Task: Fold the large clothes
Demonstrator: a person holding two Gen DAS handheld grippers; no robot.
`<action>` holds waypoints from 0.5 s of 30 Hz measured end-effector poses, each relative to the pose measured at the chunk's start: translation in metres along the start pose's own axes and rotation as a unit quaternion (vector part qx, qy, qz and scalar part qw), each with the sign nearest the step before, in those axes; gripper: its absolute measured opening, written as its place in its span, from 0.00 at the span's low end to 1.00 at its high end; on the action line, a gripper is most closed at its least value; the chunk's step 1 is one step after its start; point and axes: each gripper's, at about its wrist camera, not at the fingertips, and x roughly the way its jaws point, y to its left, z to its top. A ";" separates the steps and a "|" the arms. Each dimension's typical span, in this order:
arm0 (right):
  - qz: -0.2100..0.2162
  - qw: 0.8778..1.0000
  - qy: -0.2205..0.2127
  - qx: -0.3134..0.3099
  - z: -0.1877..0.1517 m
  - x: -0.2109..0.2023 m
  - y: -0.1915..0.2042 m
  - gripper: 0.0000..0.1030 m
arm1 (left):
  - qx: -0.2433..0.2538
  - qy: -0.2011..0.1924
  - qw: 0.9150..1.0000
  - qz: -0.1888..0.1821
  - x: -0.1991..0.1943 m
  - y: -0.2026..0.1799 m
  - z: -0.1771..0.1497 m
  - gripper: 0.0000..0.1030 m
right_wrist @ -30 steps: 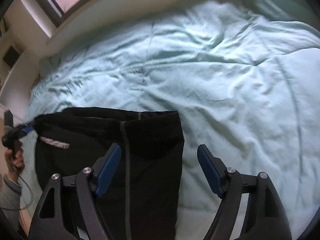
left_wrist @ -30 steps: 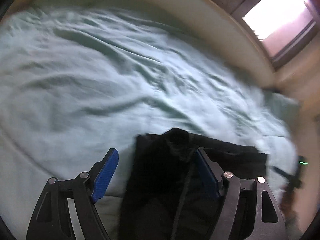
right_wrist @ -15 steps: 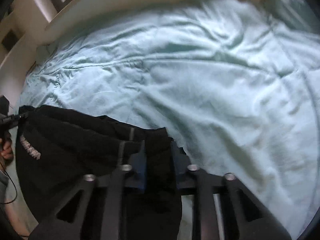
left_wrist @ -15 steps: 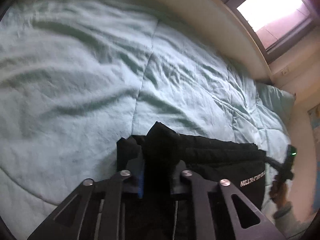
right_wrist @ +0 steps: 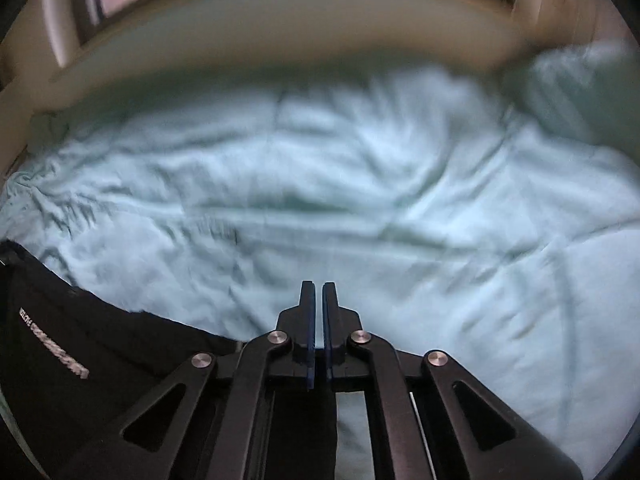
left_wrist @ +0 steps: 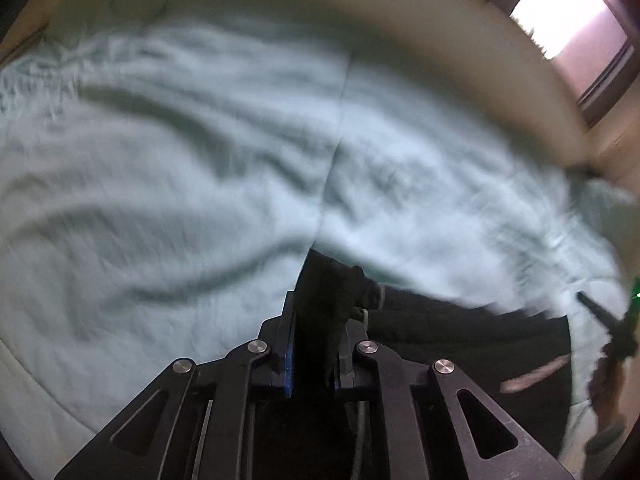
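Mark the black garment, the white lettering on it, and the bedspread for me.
black garment (left_wrist: pixel 460 344): left wrist view, on the dark cloth spread right of the fingers.
white lettering (right_wrist: pixel 52 344): right wrist view, on the middle of the printed line.
bedspread (right_wrist: pixel 360 208): right wrist view, on a bare, wrinkled pale-green stretch.

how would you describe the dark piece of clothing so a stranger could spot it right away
A pale green bedspread covers the whole bed. At its near edge lies the black garment, the only dark thing on it. White lettering runs along it.
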 end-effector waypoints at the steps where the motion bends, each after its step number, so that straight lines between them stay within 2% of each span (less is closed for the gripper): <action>1: 0.008 1.000 0.013 0.005 -0.006 0.006 -0.002 0.04 | 0.001 0.012 1.000 0.008 0.011 0.000 -0.003 0.14; 4: 0.034 0.998 0.031 0.032 -0.024 0.010 -0.012 0.11 | -0.015 0.037 0.999 0.012 0.031 0.007 -0.009 0.19; 7: 0.050 0.997 0.022 0.046 -0.035 -0.013 -0.015 0.16 | -0.036 0.024 0.999 -0.017 0.008 0.016 -0.002 0.26; 9: 0.069 0.997 0.007 0.046 -0.042 -0.037 -0.010 0.33 | -0.049 0.006 0.998 -0.034 -0.015 0.028 0.003 0.39; 10: 0.075 0.996 -0.001 0.044 -0.044 -0.049 -0.006 0.54 | -0.053 -0.002 0.998 -0.040 -0.024 0.034 0.004 0.44; 11: 0.079 0.996 -0.014 0.040 -0.050 -0.065 0.000 0.68 | -0.057 -0.009 0.997 -0.044 -0.035 0.039 0.004 0.50; 15: 0.084 0.996 -0.029 0.003 -0.074 -0.110 0.041 0.69 | -0.034 -0.039 0.998 -0.042 -0.086 0.035 -0.009 0.50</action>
